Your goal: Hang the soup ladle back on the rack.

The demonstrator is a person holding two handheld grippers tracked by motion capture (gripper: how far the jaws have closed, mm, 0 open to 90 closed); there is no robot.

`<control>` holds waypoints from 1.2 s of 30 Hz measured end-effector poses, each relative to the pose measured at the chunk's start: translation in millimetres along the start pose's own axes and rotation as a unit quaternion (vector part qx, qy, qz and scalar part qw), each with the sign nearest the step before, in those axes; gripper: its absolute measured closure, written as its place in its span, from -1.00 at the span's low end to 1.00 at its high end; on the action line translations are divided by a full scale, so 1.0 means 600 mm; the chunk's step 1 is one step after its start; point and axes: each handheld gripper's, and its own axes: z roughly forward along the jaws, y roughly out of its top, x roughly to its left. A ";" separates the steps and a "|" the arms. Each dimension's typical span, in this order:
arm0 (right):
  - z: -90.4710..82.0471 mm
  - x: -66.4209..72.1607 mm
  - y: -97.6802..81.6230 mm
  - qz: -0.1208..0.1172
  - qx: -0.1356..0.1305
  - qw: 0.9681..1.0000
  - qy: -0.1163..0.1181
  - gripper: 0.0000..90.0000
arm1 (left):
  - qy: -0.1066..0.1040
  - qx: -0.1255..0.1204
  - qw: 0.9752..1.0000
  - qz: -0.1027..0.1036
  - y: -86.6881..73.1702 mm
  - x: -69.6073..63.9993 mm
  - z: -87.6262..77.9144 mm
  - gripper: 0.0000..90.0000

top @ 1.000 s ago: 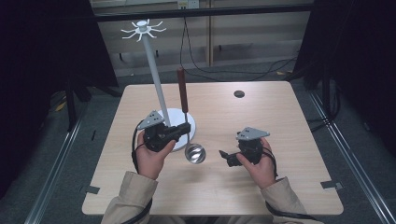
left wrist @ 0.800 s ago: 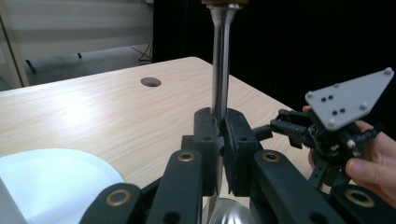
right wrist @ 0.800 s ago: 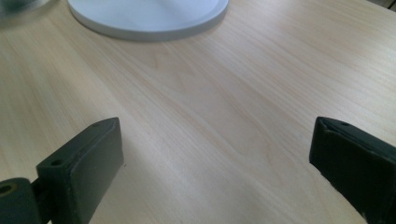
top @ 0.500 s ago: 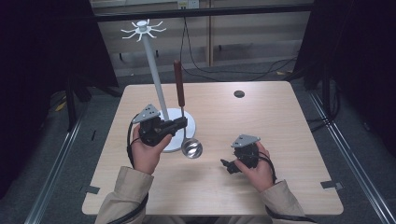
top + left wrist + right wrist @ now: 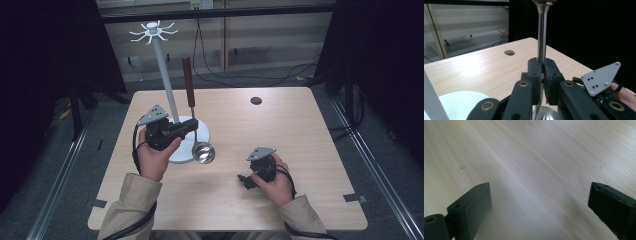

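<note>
A ladle (image 5: 188, 75) with a brown wooden handle, a thin steel shaft and a shiny bowl stands upright over the left half of the table. My left gripper (image 5: 193, 126) is shut on the shaft just above the bowl. In the left gripper view the shaft (image 5: 541, 35) rises from between the closed pads of my left gripper (image 5: 542, 72). A white stand (image 5: 165, 75) with a ring of hooks on top rises from a round base right behind the ladle. My right gripper (image 5: 245, 180) rests low over the table with its jaws wide apart, and my right gripper (image 5: 540, 202) holds nothing.
The wooden table (image 5: 280, 130) has a small round hole (image 5: 256, 100) at its back right. The stand's round white base (image 5: 181, 156) lies under the left gripper. Black cables trail on the floor behind the table. The right gripper's grey plate (image 5: 600, 78) shows beside the left jaws.
The left gripper has lifted the ladle a little, still upright beside the stand. The right hand has slid slightly toward the near edge of the table.
</note>
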 end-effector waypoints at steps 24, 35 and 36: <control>0.012 -0.010 -0.011 0.043 -0.009 0.999 0.019 -1.00 | 0.006 -0.022 1.000 -0.006 0.030 0.015 -0.015 0.89; -0.002 -0.006 -0.001 0.031 -0.024 0.999 0.011 -0.94 | 0.009 -0.029 1.000 -0.007 0.045 0.021 -0.015 0.89; -0.003 -0.006 0.000 0.033 -0.026 0.999 0.013 -0.94 | 0.008 -0.030 0.999 -0.007 0.045 0.022 -0.015 0.89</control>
